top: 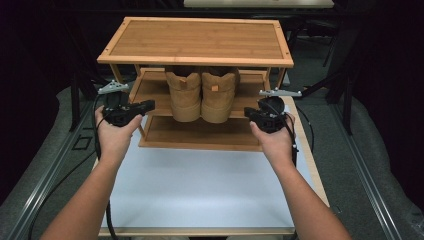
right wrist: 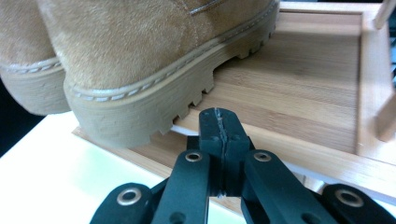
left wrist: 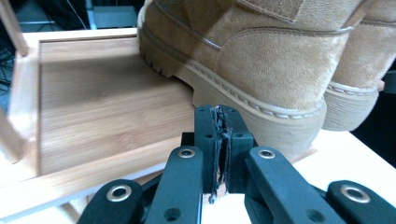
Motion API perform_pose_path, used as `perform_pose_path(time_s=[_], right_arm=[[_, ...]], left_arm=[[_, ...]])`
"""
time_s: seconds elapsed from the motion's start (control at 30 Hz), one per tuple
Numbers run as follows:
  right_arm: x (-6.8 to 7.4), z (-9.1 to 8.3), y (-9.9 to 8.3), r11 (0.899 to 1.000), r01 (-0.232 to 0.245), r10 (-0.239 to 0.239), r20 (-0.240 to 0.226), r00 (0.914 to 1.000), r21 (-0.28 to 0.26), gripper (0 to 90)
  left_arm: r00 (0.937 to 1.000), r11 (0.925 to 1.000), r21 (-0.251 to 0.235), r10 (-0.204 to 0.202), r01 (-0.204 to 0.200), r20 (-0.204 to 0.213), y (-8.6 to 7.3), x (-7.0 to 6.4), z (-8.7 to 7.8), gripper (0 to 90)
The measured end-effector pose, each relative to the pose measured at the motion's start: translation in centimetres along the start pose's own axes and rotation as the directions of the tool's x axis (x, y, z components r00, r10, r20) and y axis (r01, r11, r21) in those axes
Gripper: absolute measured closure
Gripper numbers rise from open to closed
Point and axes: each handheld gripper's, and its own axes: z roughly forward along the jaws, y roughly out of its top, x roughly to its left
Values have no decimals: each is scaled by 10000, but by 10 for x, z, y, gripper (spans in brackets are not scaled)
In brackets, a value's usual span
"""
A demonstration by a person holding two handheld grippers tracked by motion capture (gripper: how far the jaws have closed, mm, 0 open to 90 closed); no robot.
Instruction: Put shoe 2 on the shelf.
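A pair of tan suede boots stands on the middle shelf (top: 150, 92) of a bamboo rack, heels toward me and jutting over its front edge. My left gripper (top: 149, 105) is shut with nothing in it, just left of the left boot (top: 185, 95). In the left gripper view the closed jaws (left wrist: 219, 140) point at that boot's heel (left wrist: 261, 60), slightly short of it. My right gripper (top: 248, 113), also shut and empty, sits just right of the right boot (top: 218, 95). In the right gripper view its jaws (right wrist: 219, 140) sit below that boot's heel sole (right wrist: 140, 102).
The rack's top shelf (top: 195, 40) overhangs the boots, and a bare bottom shelf (top: 200, 134) lies under them. The rack stands at the far end of a white table top (top: 200, 185). Thin corner posts (top: 281, 77) flank the shelves. Dark floor and cables surround the table.
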Motion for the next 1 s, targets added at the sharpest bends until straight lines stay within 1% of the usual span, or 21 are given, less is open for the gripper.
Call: perform_pose_path(time_s=[0.1, 0.13, 0.17, 0.23, 0.27, 0.3, 0.37, 0.43, 0.5, 0.53, 0.57, 0.63, 0.67, 0.7, 0.73, 0.77, 0.8, 0.87, 0.9, 0.93, 1.0], right_arm=[[-3, -9, -6, 10000, 68, -67, -152, 9999, 20, 900], [-3, -11, -9, 10000, 25, -26, -164, 9999, -12, 900], [-4, -14, -12, 9999, 113, -113, -161, 9998, 0, 899], [-4, -19, -20, 9992, 405, -405, 23, 9992, 41, 894], [-5, -22, -26, 9981, 616, -616, 204, 9979, 23, 891], [-6, -25, -31, 9971, 753, -756, 225, 9969, 138, 889], [-8, -29, -43, 9961, 874, -879, 370, 9954, 141, 885], [-11, -34, -55, 9959, 849, -857, 259, 9960, 300, 879], [-14, -39, -68, 9964, 791, -802, 361, 9961, 304, 872], [-15, -41, -75, 9968, 762, -774, 542, 9955, 235, 867], [-18, -43, -82, 9966, 765, -781, 516, 9956, 321, 862], [-22, -46, -97, 9977, 560, -583, 617, 9964, 382, 853], [-25, -45, -105, 9988, 410, -428, 676, 9968, 273, 845], [-28, -47, -113, 9985, 296, -327, 666, 9972, 470, 842], [-29, -47, -118, 9984, 271, -309, 770, 9966, 493, 837], [-32, -47, -124, 9982, 236, -276, 717, 9970, 551, 829], [-33, -45, -131, 9991, 159, -196, 989, 9949, 384, 825], [-37, -46, -142, 9983, -37, -8, 771, 9970, 575, 813], [-37, -45, -147, 9985, -89, 20, 1271, 9919, 533, 804], [-40, -45, -151, 9984, -130, 75, 980, 9952, 557, 793], [-43, -44, -160, 9986, -231, 187, 930, 9955, 472, 776]], left_arm=[[9998, 9999, 79, 146, -147, 148, -10, 1, -8, 854], [9996, 9997, 132, 213, -216, 197, -15, 1, -11, 852], [9995, 9995, 211, 226, -231, 202, -21, 2, -13, 850], [9994, 9992, 326, 225, -234, 271, -36, 3, -17, 850], [9994, 9989, 393, 234, -245, 267, -44, 4, -19, 849], [9994, 9988, 418, 237, -246, 232, -52, 5, -21, 847], [9997, 9989, 412, 215, -218, 84, -68, 7, -25, 836], [9995, 9976, 615, 310, -307, -39, -84, 9, -28, 827], [9992, 9960, 815, 374, -363, -115, -99, 11, -30, 815], [9991, 9953, 889, 388, -372, -166, -107, 13, -31, 807], [9990, 9945, 972, 403, -382, -194, -115, 14, -31, 798], [9987, 9936, 1084, 363, -321, -368, -131, 17, -32, 766], [9991, 9931, 1165, 210, -165, -380, -140, 19, -31, 750], [9991, 9925, 1218, 96, -45, -414, -145, 21, -31, 730], [9990, 9920, 1263, -3, 59, -447, -152, 23, -32, 723], [9988, 9919, 1265, -75, 137, -489, -158, 24, -31, 710], [9987, 9914, 1298, -90, 153, -492, -164, 26, -32, 697], [9976, 9920, 1249, -94, 180, -692, -173, 28, -32, 679], [9967, 9917, 1275, -90, 192, -804, -177, 29, -34, 671], [9962, 9923, 1220, -117, 223, -868, -181, 30, -34, 666], [9952, 9919, 1257, -56, 180, -980, -188, 34, -35, 650]])
